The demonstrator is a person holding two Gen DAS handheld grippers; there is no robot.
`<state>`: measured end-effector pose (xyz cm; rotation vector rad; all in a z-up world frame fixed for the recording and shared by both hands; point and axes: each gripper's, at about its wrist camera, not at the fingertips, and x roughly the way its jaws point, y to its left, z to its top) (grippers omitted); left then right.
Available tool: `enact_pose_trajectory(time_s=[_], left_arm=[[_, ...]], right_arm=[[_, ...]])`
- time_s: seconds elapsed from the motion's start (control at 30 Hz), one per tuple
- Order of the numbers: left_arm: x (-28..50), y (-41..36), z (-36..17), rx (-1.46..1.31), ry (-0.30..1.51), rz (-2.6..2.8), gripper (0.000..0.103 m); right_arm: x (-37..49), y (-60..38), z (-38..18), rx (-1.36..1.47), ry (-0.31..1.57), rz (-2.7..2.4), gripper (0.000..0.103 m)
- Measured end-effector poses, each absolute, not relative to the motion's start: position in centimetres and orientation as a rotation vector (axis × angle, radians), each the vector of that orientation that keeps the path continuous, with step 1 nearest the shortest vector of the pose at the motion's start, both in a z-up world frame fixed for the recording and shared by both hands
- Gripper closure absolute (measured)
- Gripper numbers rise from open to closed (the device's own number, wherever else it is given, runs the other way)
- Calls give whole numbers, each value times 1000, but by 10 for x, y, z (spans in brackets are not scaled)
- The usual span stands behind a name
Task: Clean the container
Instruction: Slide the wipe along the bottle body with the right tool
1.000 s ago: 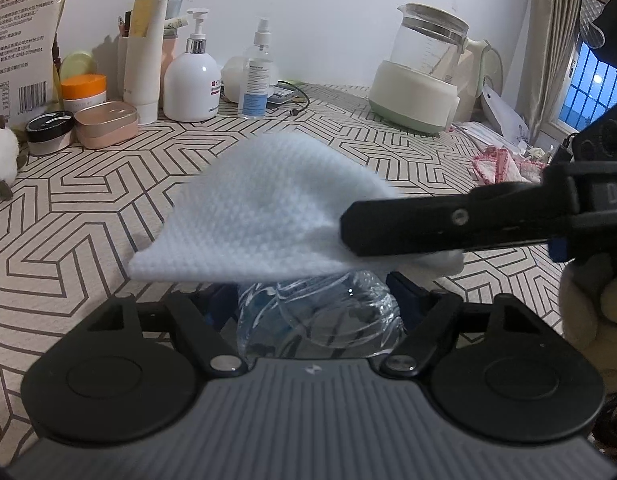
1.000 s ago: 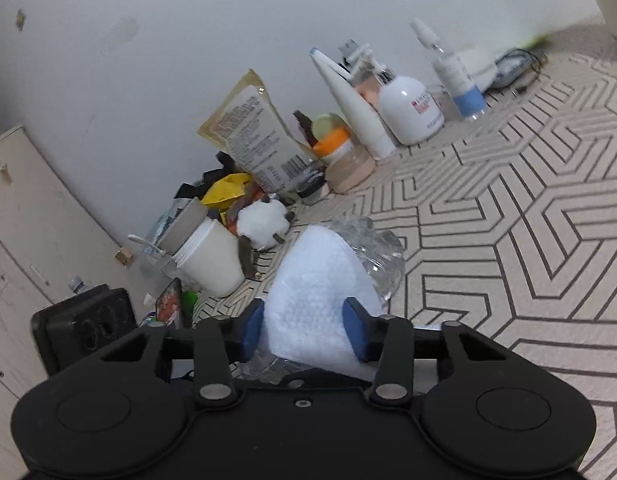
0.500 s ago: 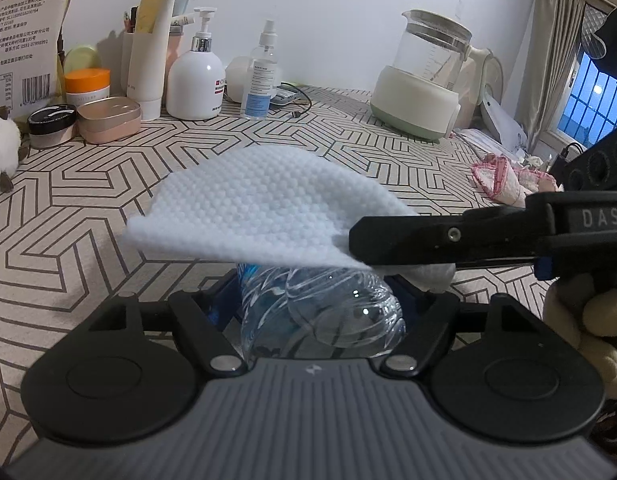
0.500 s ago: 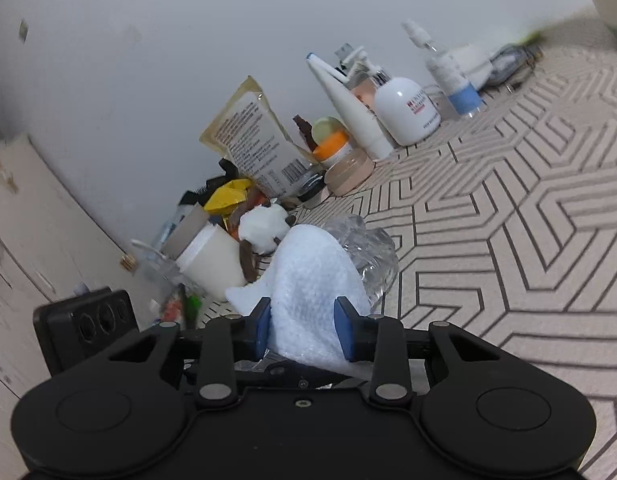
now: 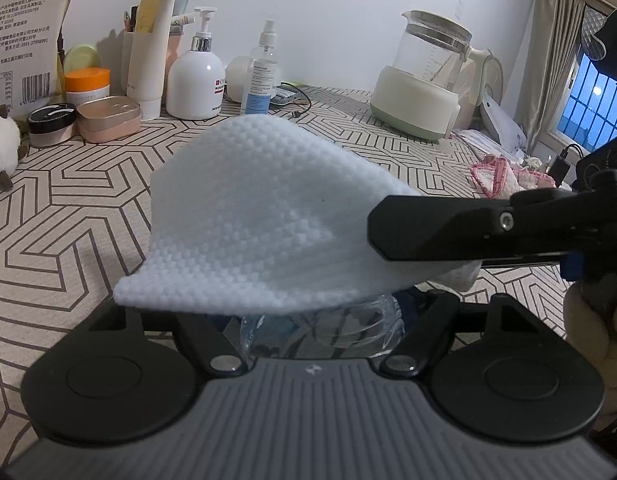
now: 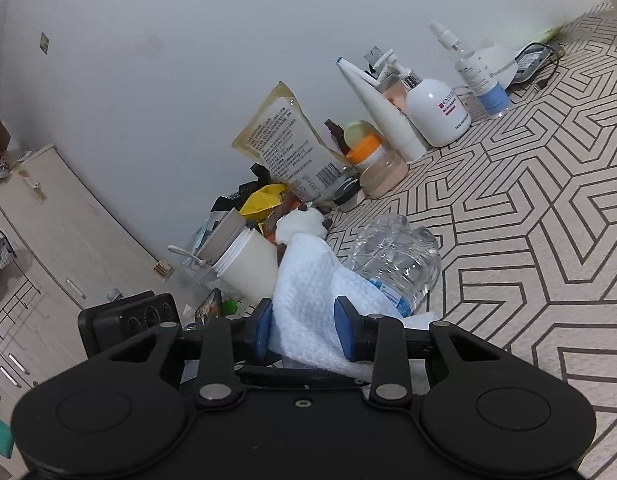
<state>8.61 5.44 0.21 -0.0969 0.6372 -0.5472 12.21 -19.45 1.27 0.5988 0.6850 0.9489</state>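
Note:
A clear plastic bottle lies between the fingers of my left gripper, which is shut on it; the fingertips are hidden under a white textured cloth. The cloth drapes over the top of the bottle. My right gripper reaches in from the right, shut on the cloth's edge. In the right wrist view the blue pads of my right gripper pinch the bunched cloth, and the bottle sticks out beyond it, above the patterned tabletop.
Along the back wall stand a white pump bottle, a spray bottle, a tube, jars and a snack bag. A glass kettle stands at back right, with a pink-edged cloth near it. A white cup stands left of the bottle.
The cloth has risen and tilted over the bottle, covering more of it in the left wrist view. The right gripper has turned slightly; more of the bottle shows past the cloth.

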Motion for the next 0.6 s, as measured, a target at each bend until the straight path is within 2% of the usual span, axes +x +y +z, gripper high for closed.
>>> enact_pose_trajectory(time_s=[0.6], left_arm=[[85,56,2,-92,638,-546,27]], right_arm=[[133,-178,18,569,678,993,67]])
